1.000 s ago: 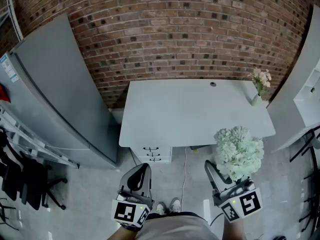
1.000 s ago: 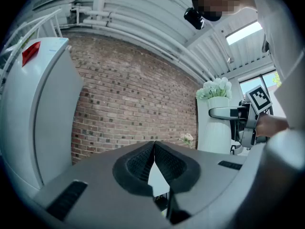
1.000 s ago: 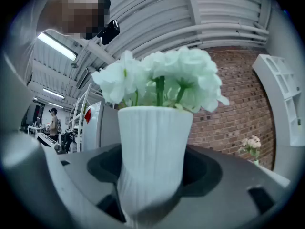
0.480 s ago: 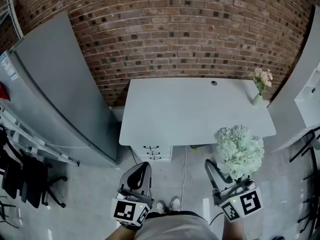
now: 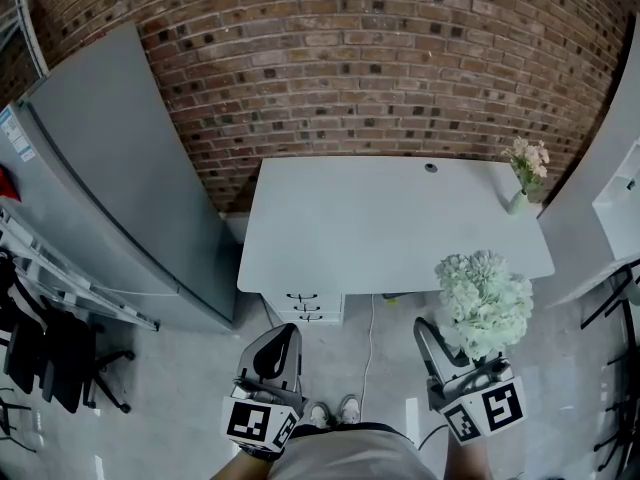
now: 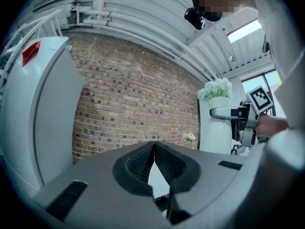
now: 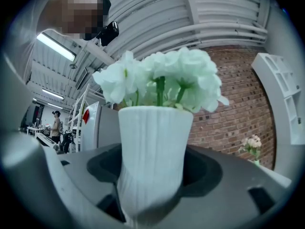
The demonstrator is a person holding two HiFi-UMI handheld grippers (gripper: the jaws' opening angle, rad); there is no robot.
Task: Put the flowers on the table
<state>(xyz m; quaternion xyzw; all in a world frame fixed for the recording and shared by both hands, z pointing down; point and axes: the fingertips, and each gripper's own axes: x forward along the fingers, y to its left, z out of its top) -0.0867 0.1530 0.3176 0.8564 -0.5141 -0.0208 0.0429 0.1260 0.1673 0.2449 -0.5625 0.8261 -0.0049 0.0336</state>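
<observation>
Far left: black chairs [image 5: 45, 363] beside a tall grey cabinet [image 5: 110, 168], which stands against the brick wall [image 5: 370, 68].

Left gripper [image 5: 278, 346]: low, over the floor, near side of the table, pointing toward it. Jaws clenched, pads pressed together, nothing between them.

Shoes [image 5: 335, 411] and a cable [image 5: 368, 343] on the floor between the two grippers.

Table [image 5: 380, 228]: white, pushed against the brick wall. White drawer unit [image 5: 303, 306] under its near left edge. Small round grommet [image 5: 430, 168] at the far edge.

Right gripper [image 5: 450, 346]: over the floor, just off the table's near right corner. Jaws grasping the white ribbed vase [image 7: 152, 161] on both sides of its lower body. Vase upright. White flowers [image 5: 485, 303] sit in it; in the head view the blooms overlap the table's near right edge. Flowers are in the air, not set on the table.

Far right corner of the table: small vase of pink flowers [image 5: 524, 171], standing upright, well apart from the held bunch.

Right edge: white shelf unit [image 5: 620, 193] beside the table.
</observation>
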